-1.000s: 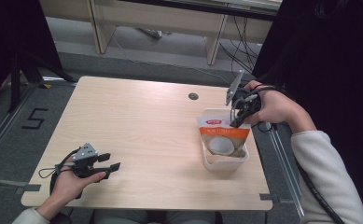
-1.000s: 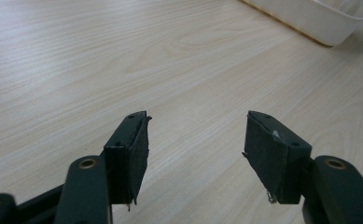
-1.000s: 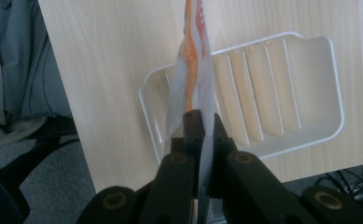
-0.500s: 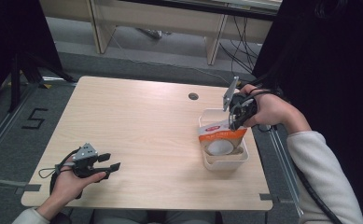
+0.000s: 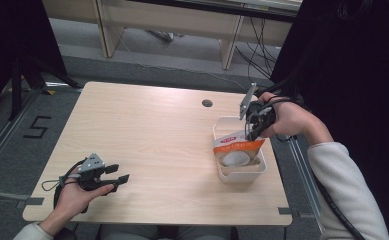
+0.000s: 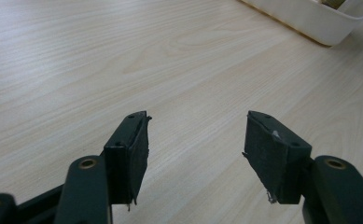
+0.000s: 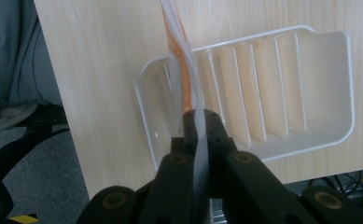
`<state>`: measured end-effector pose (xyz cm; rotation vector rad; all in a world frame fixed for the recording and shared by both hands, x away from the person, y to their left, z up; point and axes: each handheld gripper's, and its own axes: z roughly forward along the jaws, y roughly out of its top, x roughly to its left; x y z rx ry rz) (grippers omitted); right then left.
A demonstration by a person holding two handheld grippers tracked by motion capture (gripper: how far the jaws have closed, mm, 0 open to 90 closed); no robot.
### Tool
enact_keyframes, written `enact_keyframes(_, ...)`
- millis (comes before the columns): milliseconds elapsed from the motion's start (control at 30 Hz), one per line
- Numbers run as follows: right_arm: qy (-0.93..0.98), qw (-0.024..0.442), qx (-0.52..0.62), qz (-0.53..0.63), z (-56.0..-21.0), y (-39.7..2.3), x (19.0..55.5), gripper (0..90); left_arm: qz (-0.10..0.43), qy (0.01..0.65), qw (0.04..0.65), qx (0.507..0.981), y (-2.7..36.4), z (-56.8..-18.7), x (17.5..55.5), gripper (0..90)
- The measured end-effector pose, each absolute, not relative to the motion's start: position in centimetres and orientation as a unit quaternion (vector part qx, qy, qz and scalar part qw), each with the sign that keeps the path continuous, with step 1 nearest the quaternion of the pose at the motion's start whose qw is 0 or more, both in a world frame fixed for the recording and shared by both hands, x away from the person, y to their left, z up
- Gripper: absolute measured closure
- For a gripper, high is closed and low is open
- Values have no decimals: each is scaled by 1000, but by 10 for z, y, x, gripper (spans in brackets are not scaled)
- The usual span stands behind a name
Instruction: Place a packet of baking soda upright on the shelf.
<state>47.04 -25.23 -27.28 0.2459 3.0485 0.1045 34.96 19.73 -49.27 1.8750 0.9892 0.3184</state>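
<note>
An orange and white packet (image 5: 237, 150) hangs by its top edge from my right gripper (image 5: 253, 131), which is shut on it. The packet's lower part is inside a white plastic bin (image 5: 242, 176) at the table's right side. In the right gripper view the jaws (image 7: 200, 126) pinch the thin packet edge (image 7: 181, 60) above the ribbed bin (image 7: 310, 84). My left gripper (image 5: 122, 172) rests low near the table's front left corner, held in a hand. Its jaws (image 6: 195, 149) are open with only bare wood between them. The bin's corner (image 6: 310, 18) shows far off.
The light wooden table (image 5: 147, 130) has a small round hole (image 5: 207, 103) near its far edge. The bin stands close to the right edge. Wooden furniture legs and cables lie on the floor beyond the table.
My right gripper has shifted slightly down and nearer with the packet, so the bin's far rim shows behind it. The left hand has kept still.
</note>
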Motion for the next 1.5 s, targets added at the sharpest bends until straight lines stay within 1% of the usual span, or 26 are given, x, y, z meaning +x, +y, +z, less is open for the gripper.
enact_keyframes(433, 996, 40, 79, 22, -279, -261, 471, 900, 131, 403, 480, 768, 197, -493, 350, 395)
enact_keyframes(867, 995, 41, 90, 17, -280, -262, 468, 900, 133, 402, 480, 769, 196, -492, 349, 395)
enact_keyframes(967, 996, 42, 71, 25, -281, -264, 471, 900, 133, 402, 478, 770, 197, -492, 349, 395)
enact_keyframes(1067, 995, 34, 91, 17, -280, -263, 469, 900, 132, 400, 479, 770, 196, -492, 349, 395)
enact_keyframes(1233, 996, 41, 79, 20, -282, -264, 469, 900, 135, 395, 478, 773, 196, -492, 350, 395)
enact_keyframes(1333, 995, 41, 91, 20, -283, -265, 468, 900, 135, 395, 479, 773, 196, -492, 349, 395)
enact_keyframes(1500, 994, 35, 102, 13, -292, -265, 469, 900, 135, 395, 479, 773, 196, -492, 350, 395)
